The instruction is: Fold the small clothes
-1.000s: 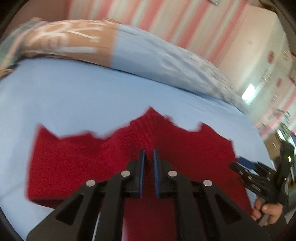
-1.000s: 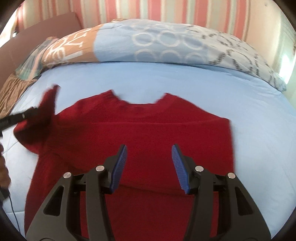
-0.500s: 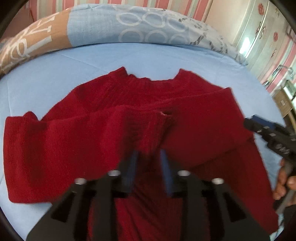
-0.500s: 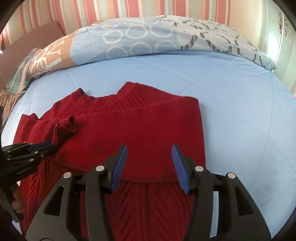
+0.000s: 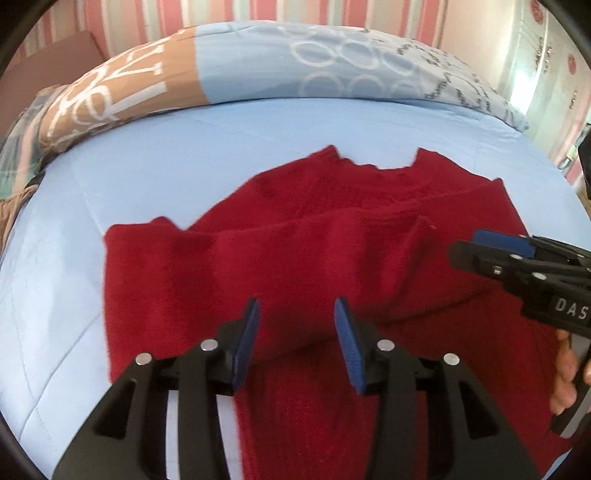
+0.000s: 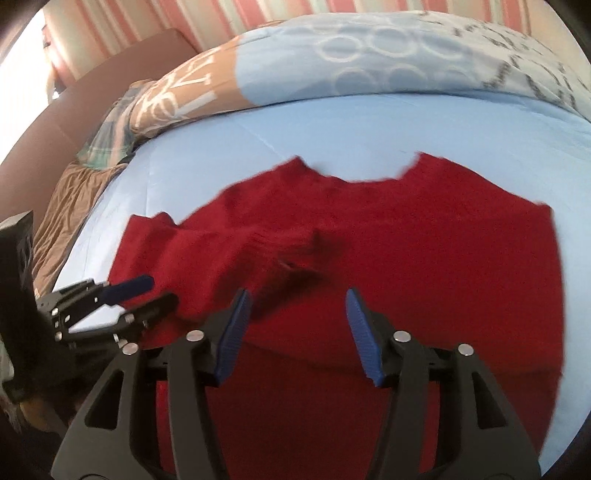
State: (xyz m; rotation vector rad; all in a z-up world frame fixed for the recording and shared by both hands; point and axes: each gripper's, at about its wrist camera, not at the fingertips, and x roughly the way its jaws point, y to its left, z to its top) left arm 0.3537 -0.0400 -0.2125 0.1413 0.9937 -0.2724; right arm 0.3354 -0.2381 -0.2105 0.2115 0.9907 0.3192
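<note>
**Red Sweater Lay on the Bed, Both Grippers Empty Above It**

A red knitted sweater (image 5: 332,258) lay flat on the pale blue quilted sheet of the bed (image 5: 184,155), its ribbed collar at the far edge and one sleeve folded across the chest. The knit looked thick and soft, blurred in both views.

The left gripper (image 5: 297,332) hovered over the near part of the sweater with its blue ribbed fingers (image 5: 247,343) spread, having just been opening, and nothing between them. The right gripper (image 6: 295,325) hung likewise over the sweater, fingers apart and lately widening, pinching nothing.

Only the left wrist view showed the white letters "DAS" on the right gripper's black body (image 5: 569,306), and a hand (image 5: 565,384) on its handle. Only the right wrist view showed brown bedding (image 6: 62,221) at the far left.

A long pillow (image 5: 258,66), tan and blue with white rings, lay along the far side, before a pink striped wall (image 5: 332,11).
</note>
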